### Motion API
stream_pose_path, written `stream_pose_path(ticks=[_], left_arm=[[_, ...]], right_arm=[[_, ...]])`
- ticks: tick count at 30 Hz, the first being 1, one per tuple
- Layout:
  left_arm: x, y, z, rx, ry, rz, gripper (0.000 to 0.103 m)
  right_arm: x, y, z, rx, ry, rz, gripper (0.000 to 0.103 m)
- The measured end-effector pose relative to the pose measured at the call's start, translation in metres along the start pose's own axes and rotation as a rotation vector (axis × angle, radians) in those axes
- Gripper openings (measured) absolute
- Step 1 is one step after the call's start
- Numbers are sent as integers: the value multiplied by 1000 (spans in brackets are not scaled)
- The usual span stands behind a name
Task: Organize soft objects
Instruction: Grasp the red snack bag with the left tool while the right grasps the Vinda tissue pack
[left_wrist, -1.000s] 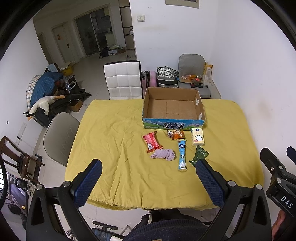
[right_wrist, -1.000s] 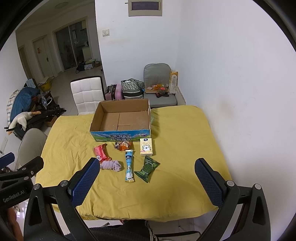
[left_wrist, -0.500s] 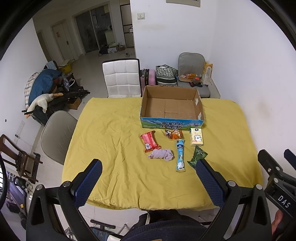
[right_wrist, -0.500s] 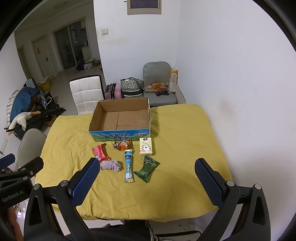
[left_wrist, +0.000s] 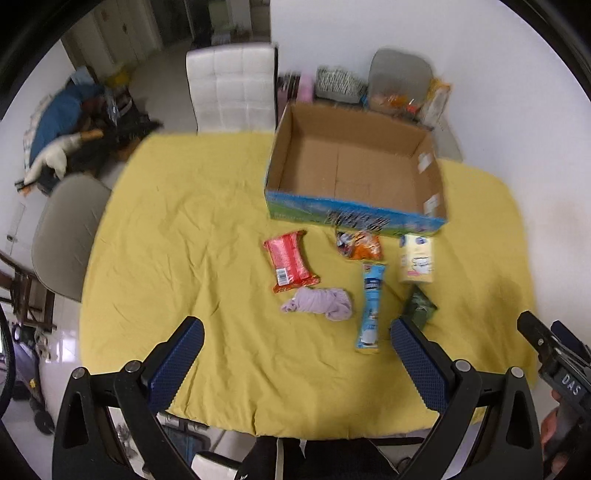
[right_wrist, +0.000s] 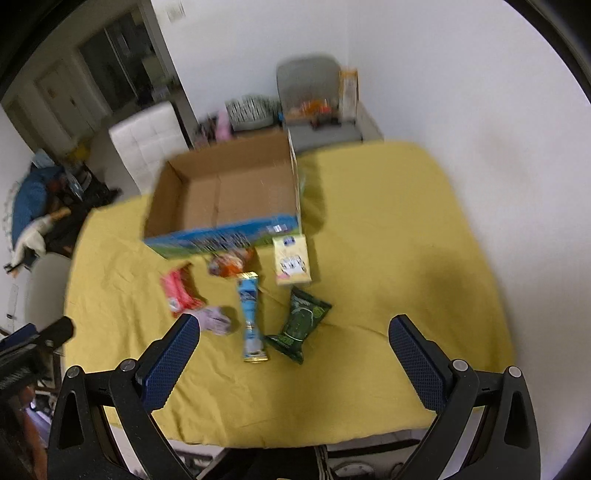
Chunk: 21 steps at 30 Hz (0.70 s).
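An open, empty cardboard box (left_wrist: 354, 173) (right_wrist: 225, 195) stands on the yellow table (left_wrist: 184, 240) (right_wrist: 388, 240). In front of it lie a red packet (left_wrist: 290, 260) (right_wrist: 177, 293), an orange packet (left_wrist: 360, 247) (right_wrist: 231, 262), a pale yellow tissue pack (left_wrist: 416, 258) (right_wrist: 291, 260), a long blue packet (left_wrist: 371, 306) (right_wrist: 251, 317), a green packet (left_wrist: 419, 308) (right_wrist: 299, 325) and a crumpled lilac cloth (left_wrist: 319, 303) (right_wrist: 216, 319). My left gripper (left_wrist: 295, 354) is open and empty, above the table's near edge. My right gripper (right_wrist: 293, 354) is open and empty, just short of the blue and green packets.
A white padded chair (left_wrist: 231, 90) (right_wrist: 147, 144) stands behind the table and a grey chair (left_wrist: 62, 225) at its left side. A grey seat (left_wrist: 399, 72) with clutter stands against the white wall. The right gripper's body (left_wrist: 557, 362) shows at the right.
Both grippers have moved forward and down toward the table; the box and the items look larger. Both stay open. The items have not moved.
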<state>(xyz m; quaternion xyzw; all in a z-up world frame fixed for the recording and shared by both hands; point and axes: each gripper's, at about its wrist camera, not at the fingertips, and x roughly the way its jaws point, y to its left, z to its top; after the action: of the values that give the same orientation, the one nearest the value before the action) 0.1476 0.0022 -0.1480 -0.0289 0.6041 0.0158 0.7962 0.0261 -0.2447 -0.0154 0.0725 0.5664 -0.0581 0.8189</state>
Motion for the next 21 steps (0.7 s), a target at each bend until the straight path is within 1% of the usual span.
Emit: stream_pose_path(ticks=[2,3,5,6,8,9,10,12,14,16,19,20,21], left_arm=[[37,1,13,-14,43,-22,103],[62,3,21,-27,80,-7,103],[97,3,32,-51,136,-40,103],[122,5,39,-69,171,-33,103],[152,7,47,-83,221,-52,103],[171,9,53,-100,236,-41,103],[183,9,55,-105,246,-35,103],[214,14,62,-132,281,-37,103],[245,16,67,-150,338,-32,102],[269,17,70,-162,376,-39,96],[294,17,67,-175,420,-40,89],[300,18,66,-178,433,-39,85],[304,18,64,-181,432,-46,77]], right_arm=[[48,-3,14,0,55,-12,103],[71,-3,21,0,78,-17,103],[118,-5,35,-2,114,-17,103],[140,-4,41,-7,139,-28,103],[183,-1,53,-4,185,-15,103],[199,0,57,-7,201,-25,103],[215,2,62,-8,217,-27,103],[248,5,69,-16,254,-28,103],[276,6,75,-16,281,-41,103],[296,5,78,-6,308,-45,102],[315,0,80,23,337,-33,102],[322,-2,81,37,349,-25,101],[327,-4,81,48,357,-18,100]])
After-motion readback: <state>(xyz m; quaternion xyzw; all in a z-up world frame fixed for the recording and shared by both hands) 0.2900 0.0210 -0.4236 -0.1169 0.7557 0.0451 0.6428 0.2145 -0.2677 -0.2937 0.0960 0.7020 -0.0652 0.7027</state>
